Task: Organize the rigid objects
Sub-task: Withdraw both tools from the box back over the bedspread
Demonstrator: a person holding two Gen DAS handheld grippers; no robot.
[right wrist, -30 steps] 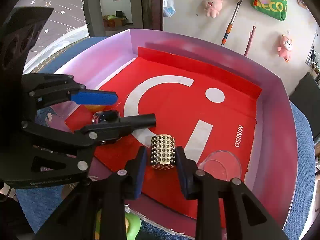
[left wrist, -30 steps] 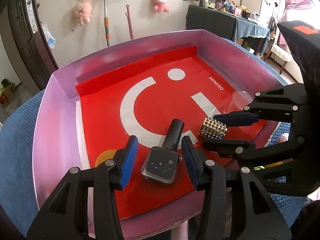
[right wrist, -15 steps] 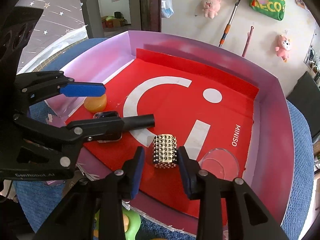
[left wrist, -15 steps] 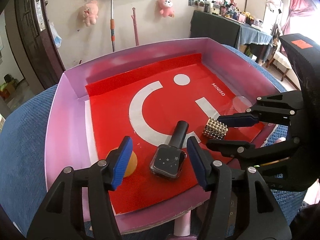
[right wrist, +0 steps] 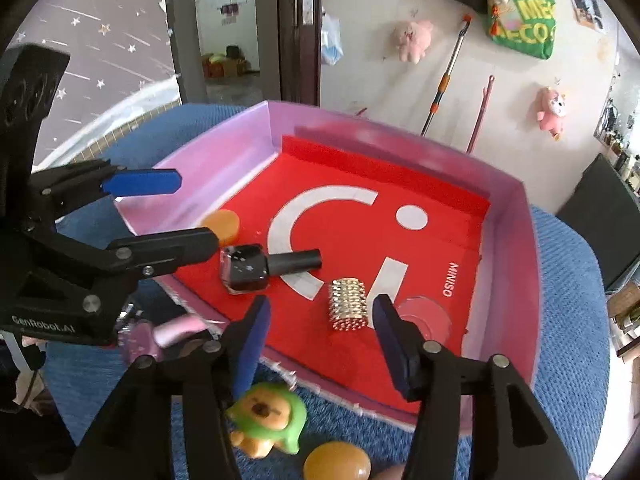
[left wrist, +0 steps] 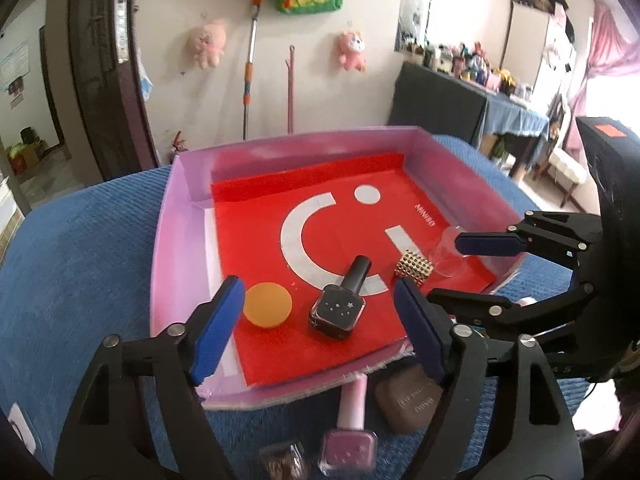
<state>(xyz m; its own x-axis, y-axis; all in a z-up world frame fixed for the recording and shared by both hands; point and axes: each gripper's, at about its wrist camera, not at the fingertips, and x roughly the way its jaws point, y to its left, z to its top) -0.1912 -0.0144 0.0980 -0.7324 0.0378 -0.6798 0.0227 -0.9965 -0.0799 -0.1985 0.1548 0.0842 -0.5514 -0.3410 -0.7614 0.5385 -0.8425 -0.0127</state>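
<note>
Readable text: three marks

"MINISO" is printed in white on the red liner [right wrist: 400, 248] of the tray, beside the white smile logo; in the left wrist view the same word [left wrist: 426, 216] appears too blurred to read cleanly. "GenRobot.AI" stands in pale letters on the black body of the left gripper [right wrist: 160, 212], seen from the right wrist camera. The green bag [right wrist: 524, 24] hung on the wall shows yellow letters "ME" over "ECO", cut off. A brown case [left wrist: 412, 402] carries embossed lettering too small to make out.
</note>
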